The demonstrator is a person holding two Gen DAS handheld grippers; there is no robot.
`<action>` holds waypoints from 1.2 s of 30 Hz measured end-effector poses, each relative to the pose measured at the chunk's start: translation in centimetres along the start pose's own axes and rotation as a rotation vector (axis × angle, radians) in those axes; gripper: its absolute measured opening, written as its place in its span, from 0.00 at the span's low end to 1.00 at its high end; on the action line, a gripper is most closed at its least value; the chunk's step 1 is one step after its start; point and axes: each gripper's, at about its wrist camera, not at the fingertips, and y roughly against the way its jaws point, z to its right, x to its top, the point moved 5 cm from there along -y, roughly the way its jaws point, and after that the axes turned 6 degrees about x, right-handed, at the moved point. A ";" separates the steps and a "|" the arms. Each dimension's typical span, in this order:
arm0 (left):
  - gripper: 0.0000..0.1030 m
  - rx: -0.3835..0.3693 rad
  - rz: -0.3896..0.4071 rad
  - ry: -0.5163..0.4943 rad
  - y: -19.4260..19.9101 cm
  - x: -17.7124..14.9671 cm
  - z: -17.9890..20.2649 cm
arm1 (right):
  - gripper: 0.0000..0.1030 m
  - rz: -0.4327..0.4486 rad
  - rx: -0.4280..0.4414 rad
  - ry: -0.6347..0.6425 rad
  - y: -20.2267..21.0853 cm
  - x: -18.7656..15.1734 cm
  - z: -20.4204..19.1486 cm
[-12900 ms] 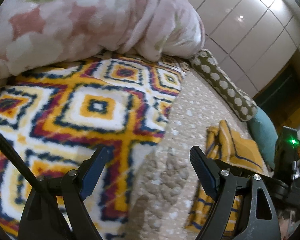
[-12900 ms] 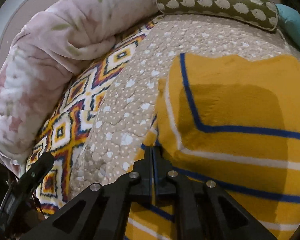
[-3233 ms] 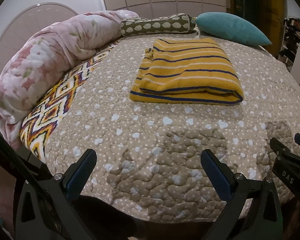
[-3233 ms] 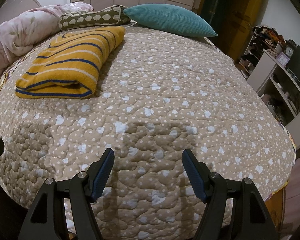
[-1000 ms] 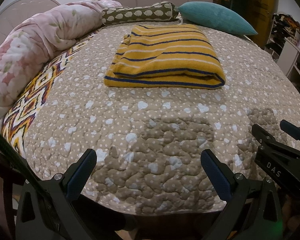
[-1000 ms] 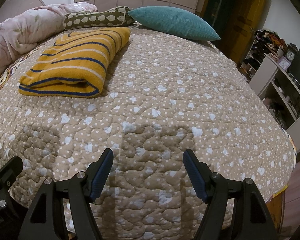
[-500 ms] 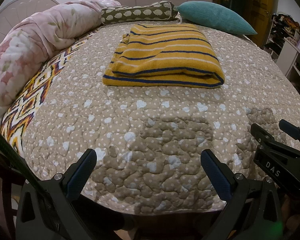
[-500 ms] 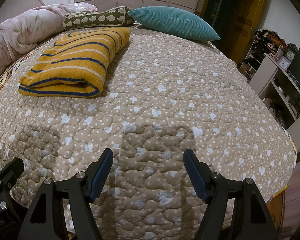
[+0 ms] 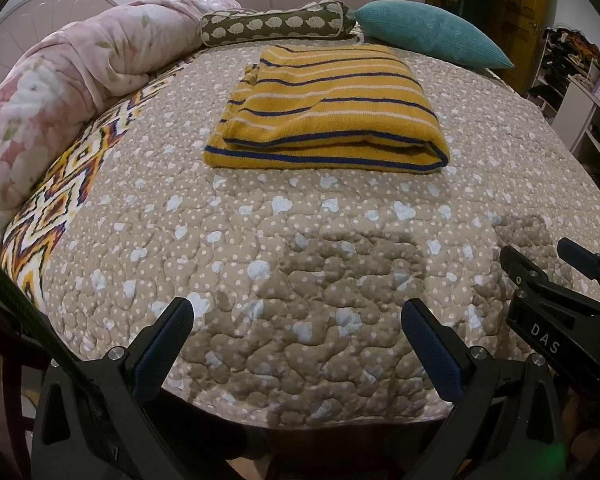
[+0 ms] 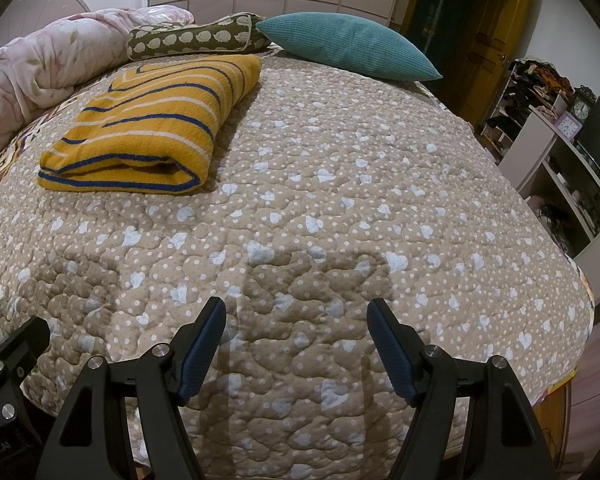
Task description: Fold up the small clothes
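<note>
Nearest the cameras, both tools hang over the foot of the bed with nothing in them. The left gripper (image 9: pixel 296 340) has its fingers (image 9: pixel 168 340) spread wide and empty, and the right gripper (image 10: pixel 296 340) is spread just the same, its fingers (image 10: pixel 204 336) clear of any cloth. That is the change that matters: some seconds ago the right gripper was pinched shut on an edge of the striped garment and both tools were right down among the fabric, while now both have let go and drawn back to the near edge of the quilted bedspread (image 9: pixel 300 264) (their shadows fall on the quilt just ahead of them). Over the last second hardly anything has shifted; the view has only crept a little. My reading is that the folding of this piece is finished and the hands are retreating, so the task looks done or all but done unless another garment waits out of sight.

Further up the bed, well apart from both grippers, the yellow striped garment (image 9: pixel 324 116) lies as a flat, squared bundle of several layers, its rounded fold facing the foot of the bed and its blue and white stripes running across. The left end shows slightly uneven layered edges (a small untidiness, nothing loose or trailing). Beyond it lie the spotted bolster (image 9: pixel 276 22) and the teal pillow (image 9: pixel 428 38), with the pink duvet (image 9: pixel 72 92) heaped along the left side.
</note>
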 end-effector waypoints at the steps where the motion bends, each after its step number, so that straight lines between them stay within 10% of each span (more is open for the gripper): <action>1: 1.00 0.000 -0.001 0.000 -0.1 -0.1 0.0 | 0.75 0.001 0.000 0.000 0.0 -0.1 0.0; 36: 1.00 -0.037 -0.043 0.012 -1.7 0.9 -0.6 | 0.76 0.015 0.043 0.035 -1.0 1.5 -1.6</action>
